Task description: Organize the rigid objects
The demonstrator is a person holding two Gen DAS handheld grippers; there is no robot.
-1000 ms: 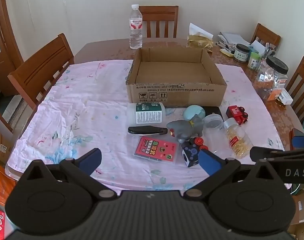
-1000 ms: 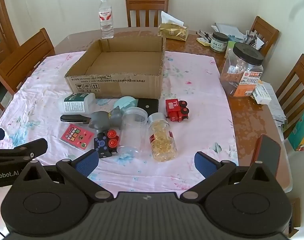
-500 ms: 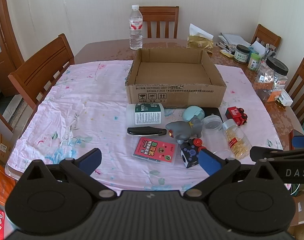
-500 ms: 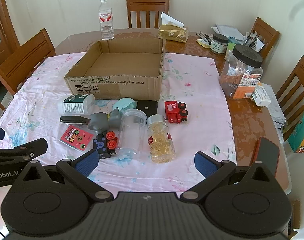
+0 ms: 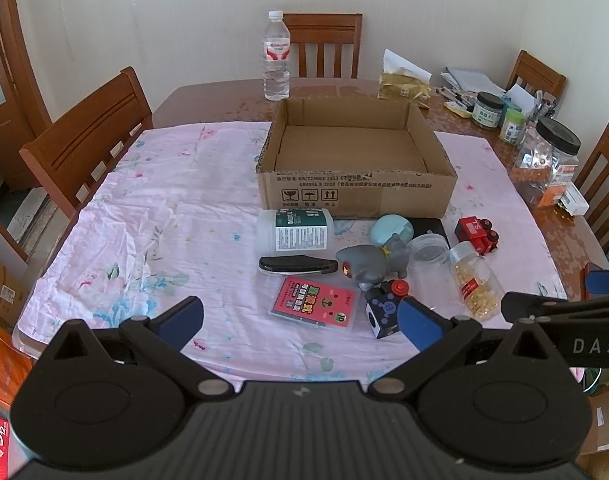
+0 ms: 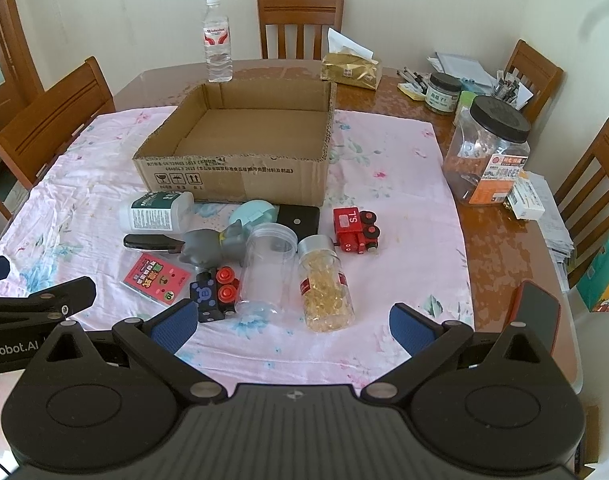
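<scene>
Nearing toy clutter (image 6: pixel 240 256), tongs (image 6: pixel 290 322) still spread

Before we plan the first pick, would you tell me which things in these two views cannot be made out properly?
- Black flat object: in both views the blue round case and clear empty jar cover part of it, so what it is stays unclear.
- Small print on the white bottle: too small to read in either view.
- Inner near wall of the cardboard box: hidden by its own front.
- Dark toy block: left view, partly behind the left gripper finger.
</scene>
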